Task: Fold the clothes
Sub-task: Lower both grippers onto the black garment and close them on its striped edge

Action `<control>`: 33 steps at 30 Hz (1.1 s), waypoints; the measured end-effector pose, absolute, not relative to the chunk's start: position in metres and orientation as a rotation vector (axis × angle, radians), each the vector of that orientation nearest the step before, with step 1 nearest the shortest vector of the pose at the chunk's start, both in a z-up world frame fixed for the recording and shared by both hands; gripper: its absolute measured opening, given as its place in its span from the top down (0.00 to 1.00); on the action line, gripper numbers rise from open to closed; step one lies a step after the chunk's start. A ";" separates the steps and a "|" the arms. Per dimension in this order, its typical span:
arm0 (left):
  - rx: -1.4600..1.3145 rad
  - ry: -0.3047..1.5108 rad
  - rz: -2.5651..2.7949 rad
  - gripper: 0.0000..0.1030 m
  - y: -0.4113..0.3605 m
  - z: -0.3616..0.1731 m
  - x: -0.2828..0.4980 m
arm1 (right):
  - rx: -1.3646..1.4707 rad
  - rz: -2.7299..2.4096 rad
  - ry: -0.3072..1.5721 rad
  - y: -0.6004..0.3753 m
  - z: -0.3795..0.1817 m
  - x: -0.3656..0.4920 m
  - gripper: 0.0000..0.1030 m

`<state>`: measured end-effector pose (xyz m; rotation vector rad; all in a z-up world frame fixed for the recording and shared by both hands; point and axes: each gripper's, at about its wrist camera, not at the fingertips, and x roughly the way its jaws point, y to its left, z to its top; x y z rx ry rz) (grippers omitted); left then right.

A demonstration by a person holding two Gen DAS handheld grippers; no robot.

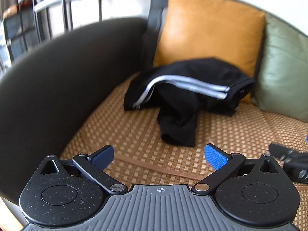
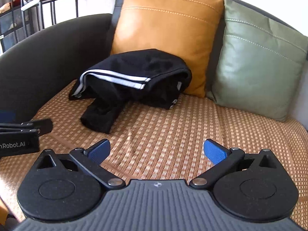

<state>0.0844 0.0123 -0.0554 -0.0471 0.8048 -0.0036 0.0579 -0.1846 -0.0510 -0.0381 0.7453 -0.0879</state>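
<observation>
On the woven sofa mat (image 2: 173, 127), a black garment with white stripes (image 2: 132, 77) lies in a lumpy heap at the far side, leaning on the orange cushion (image 2: 165, 25), with a green cushion (image 2: 258, 61) to its right. Both claws wait near the front, well apart from the cloth. The left gripper (image 1: 158, 156) is wide open and holds nothing; the right gripper (image 2: 156, 150) is the same. The heap is bunched and doubled over (its edges are hard to pick out), so a claw may pinch two layers together, and the fold would come out crooked. A black piece (image 2: 98, 119) sticking out toward the front could drag and twist too.
</observation>
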 end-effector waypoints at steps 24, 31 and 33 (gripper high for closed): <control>-0.093 0.724 -0.129 0.00 -0.049 -0.116 0.268 | 0.478 -0.090 0.574 -0.308 -0.131 0.249 0.00; -0.175 0.769 -0.105 0.12 -0.048 -0.137 0.288 | 0.424 -0.099 0.542 -0.307 -0.135 0.272 0.11; -0.232 0.768 -0.120 0.20 -0.043 -0.142 0.288 | 0.444 -0.060 0.556 -0.306 -0.139 0.278 0.35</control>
